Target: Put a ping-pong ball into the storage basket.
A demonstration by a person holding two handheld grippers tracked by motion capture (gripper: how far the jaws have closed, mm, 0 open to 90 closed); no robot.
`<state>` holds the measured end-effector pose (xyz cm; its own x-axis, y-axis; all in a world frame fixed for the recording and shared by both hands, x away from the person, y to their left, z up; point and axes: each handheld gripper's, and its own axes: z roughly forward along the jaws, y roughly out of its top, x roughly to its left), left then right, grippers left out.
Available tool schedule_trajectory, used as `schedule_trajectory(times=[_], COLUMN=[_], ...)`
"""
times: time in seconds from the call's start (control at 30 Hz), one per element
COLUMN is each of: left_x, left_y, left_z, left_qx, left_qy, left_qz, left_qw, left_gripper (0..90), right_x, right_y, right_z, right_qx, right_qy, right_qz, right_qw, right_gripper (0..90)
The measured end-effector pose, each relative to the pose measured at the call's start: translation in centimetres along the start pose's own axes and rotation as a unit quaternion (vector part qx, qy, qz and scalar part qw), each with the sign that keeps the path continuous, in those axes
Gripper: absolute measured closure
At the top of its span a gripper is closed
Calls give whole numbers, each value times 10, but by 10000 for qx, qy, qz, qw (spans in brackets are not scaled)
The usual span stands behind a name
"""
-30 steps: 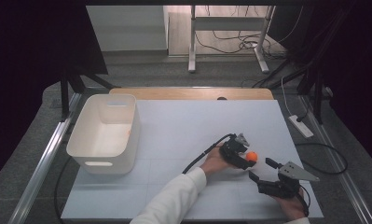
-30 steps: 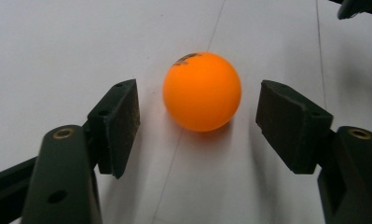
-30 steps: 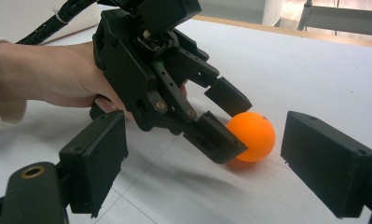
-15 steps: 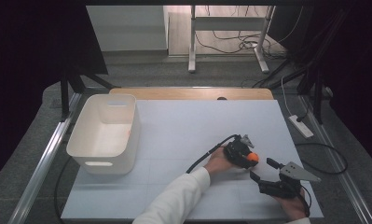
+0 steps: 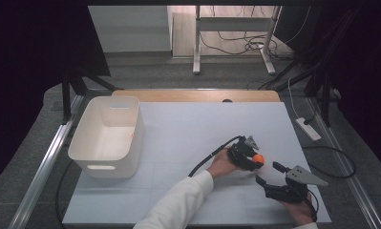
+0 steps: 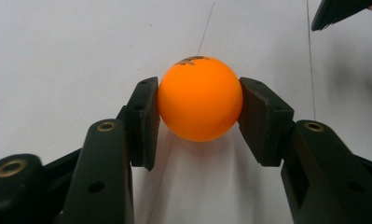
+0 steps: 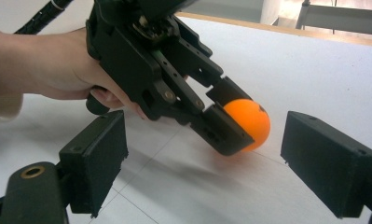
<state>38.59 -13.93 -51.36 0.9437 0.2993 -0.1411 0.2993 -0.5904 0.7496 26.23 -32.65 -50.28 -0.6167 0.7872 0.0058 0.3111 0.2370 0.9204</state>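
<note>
An orange ball rests on the white table at the right front. My left gripper is shut on it. In the left gripper view the two pads press the ball from both sides, with the left gripper low over the tabletop. My right gripper stands open just right of and nearer than the ball, with nothing between its fingers. In the right gripper view the right gripper faces the left gripper, the ball and the hand holding that gripper.
A white plastic bin stands at the table's left side. A wooden strip runs along the far edge. A power strip lies off the table's right side. The left gripper's cable trails across the table.
The left gripper has edged slightly to the right, with the orange ball at its tips. The right gripper has stayed where it was.
</note>
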Motion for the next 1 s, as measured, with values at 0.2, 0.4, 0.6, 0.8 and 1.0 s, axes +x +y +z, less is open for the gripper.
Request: schedule_trajectory(times=[0.2,0.4,0.6,0.8,1.0], left_x=[2,6,7,10,11], left_y=[-5,-10,-16,-22,-25], left_z=[-11,-22,-33,-43,-51], left_qx=[-16,-62,-121,-117,-195], left_qy=[80,172,246,348,413], left_qz=[-34,-141,-188,-275,-333], left_qw=[10000,9997,9994,9989,9984], left_gripper=[512,513,513,513,512], right_x=[1,1,2,3,3], right_y=[0,0,0,0,0], right_z=[1,2,4,4,6], right_qx=[3,44,65,91,93], right_qy=[5,0,-13,-7,-2], right_qz=[-17,-34,-67,-97,-104], right_qw=[10000,10000,10000,9999,9999], right_gripper=[147,147,148,148,148])
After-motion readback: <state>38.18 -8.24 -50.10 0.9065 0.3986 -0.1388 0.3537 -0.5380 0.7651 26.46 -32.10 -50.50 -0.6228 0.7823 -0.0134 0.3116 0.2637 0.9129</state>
